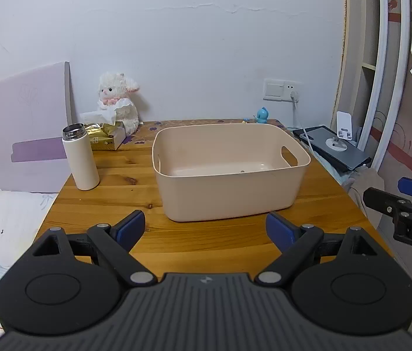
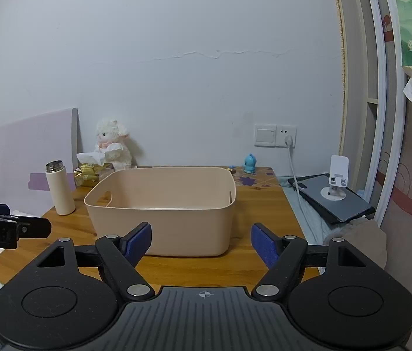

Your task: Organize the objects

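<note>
- We judged that we stood at the very start: the beige bin (image 1: 229, 172) sat in the middle of the wooden table (image 1: 118, 199), and nothing we could make out lay inside it.
- Our left gripper (image 1: 206, 228) hovered over the near edge of the table with its fingers spread wide and nothing between them.
- Our right gripper (image 2: 201, 241) hung just short of the bin's near wall, likewise spread and empty.
- The white bottle (image 1: 80, 158) stood upright to the left of the bin, apart from it; we thought it the handiest first pick for the left gripper, which would need to swing left and close on its body.
- Behind the bottle lay a gold tissue pack (image 1: 105, 137) with a plush lamb (image 1: 119, 102) at the wall, and a small blue figure (image 1: 262, 115) stood at the far edge.
- The bin itself stood between us and the far items, so reaching them would mean going over or around it.
- A tablet (image 1: 334, 149) with a white stand lay off the table to the right.
</note>
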Demonstrator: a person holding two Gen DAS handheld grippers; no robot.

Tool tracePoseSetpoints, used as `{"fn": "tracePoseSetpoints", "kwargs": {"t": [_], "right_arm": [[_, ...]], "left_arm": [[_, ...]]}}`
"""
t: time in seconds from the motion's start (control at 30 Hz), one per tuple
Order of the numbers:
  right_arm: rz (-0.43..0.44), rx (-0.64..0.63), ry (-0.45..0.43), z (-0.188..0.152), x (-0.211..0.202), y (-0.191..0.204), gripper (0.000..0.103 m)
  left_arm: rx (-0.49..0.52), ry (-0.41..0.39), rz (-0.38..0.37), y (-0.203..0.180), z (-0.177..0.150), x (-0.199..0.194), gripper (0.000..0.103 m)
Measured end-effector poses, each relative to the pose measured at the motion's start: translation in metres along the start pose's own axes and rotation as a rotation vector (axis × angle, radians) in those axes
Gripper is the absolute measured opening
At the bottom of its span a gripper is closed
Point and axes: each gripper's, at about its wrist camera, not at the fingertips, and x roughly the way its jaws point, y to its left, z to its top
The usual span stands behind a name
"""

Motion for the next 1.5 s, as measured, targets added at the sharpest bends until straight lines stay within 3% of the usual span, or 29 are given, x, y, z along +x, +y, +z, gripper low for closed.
{"fn": "tracePoseSetpoints", "kwargs": {"t": [0.73,1.5], "right_arm": [[-0.022,-0.008,0.002,-0.004,-0.017,-0.004,0.078],[-0.022,-0.025,0.068,-0.01,0.002,0.002,0.078]], "left_arm": [[0.027,0.001,-0.015,-0.003,-0.011,-0.019,0.09],[0.011,0.024,-0.023,0.008,-0.011,-0.005,0.091]]}}
